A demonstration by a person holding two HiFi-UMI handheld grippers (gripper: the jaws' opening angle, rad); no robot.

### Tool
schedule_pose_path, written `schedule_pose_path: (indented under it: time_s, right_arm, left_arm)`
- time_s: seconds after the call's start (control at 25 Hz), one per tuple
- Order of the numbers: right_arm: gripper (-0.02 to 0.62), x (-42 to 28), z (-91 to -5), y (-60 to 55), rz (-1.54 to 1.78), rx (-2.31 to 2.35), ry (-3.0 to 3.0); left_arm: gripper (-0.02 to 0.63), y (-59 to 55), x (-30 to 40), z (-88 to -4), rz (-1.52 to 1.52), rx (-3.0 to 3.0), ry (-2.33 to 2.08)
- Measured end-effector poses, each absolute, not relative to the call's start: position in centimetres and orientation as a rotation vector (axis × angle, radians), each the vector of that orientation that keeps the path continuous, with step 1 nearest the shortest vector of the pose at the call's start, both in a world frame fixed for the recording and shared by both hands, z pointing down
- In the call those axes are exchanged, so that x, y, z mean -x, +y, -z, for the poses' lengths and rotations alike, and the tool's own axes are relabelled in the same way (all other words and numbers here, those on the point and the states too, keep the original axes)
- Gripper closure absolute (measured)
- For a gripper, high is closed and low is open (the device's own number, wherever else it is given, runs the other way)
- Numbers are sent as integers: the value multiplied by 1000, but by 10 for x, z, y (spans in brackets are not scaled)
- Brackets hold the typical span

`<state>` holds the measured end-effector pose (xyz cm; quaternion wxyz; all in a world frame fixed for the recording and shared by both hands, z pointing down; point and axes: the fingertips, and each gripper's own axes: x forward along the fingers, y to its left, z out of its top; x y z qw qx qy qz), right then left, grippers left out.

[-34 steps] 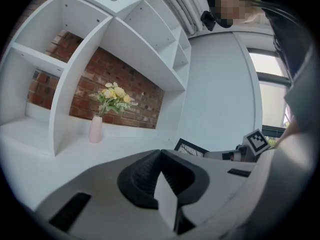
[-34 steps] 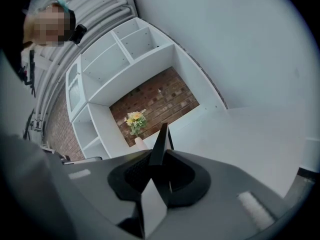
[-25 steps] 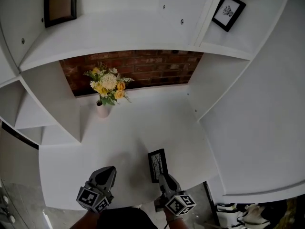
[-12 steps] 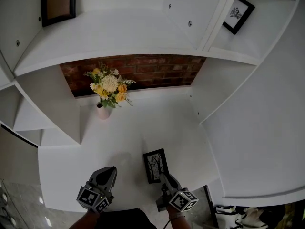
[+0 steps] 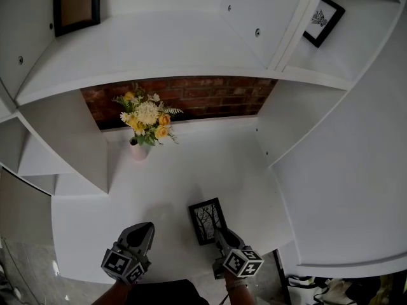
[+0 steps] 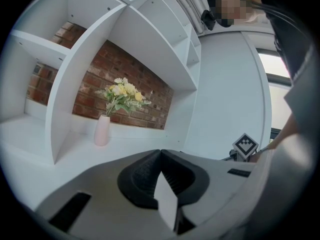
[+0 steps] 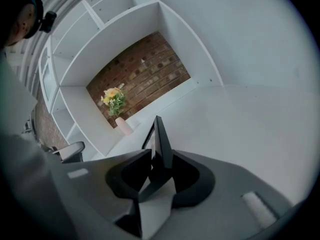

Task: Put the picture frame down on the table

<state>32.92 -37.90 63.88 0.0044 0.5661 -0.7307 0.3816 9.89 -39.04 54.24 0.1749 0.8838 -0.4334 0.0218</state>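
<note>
Table point(image 5: 166, 184) edge lies just behind picture frame point(image 5: 206, 220), open surface ahead.

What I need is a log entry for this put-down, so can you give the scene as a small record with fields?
Surface: white table, brick wall behind
Picture frame: picture frame, black, near the table's front edge, its near end between the right gripper's jaws
Right gripper: right gripper, jaws have just been opening, grip seems loosened
Left gripper: left gripper, shut, empty, left of the frame
Vase: vase, upright with yellow flowers, back left, apart from the frame
Status: cannot tell whether the frame lies flat yet
</note>
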Motion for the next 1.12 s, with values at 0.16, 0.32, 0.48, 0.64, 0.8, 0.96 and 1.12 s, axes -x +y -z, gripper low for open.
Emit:
schedule_pose_path:
  time_s: [0.16,0.32,0.48,0.64,0.8,0.96,1.12]
  right_arm:
    - [459,-332,-643,-384,-1124,-1764,-2231]
    - [439,-334,-645,-388,-1051,-1756,-2206]
    - [428,-334,-646,-391,-988,-1763,-2187]
    - [414,-335,-648,-393,-923,-1757,-2157]
    - [407,-335,-649,-395,-876,-1751,-2143]
    - [400,-335,-652,-396,-852,-1753,-2128]
    - [396,-334,-653,-397,-833,-1732,-2108]
  left_arm:
    - [601,-394,-97,-541,-60,-2506,-1245]
    - [601,-396,-95,-539,-58,-2493,-1262]
    - [601,-398,-95,-536,-69,-2491,-1267]
    - [601,-398,-94,-535,-71,-2486,-1274]
    - [601,-397,-92,-536,-85,-2478,-1278]
    - [601,-397,-92,-535,-84,-2473,-1279]
    - [601,-396,-91,-535,-84,-2472,-1280]
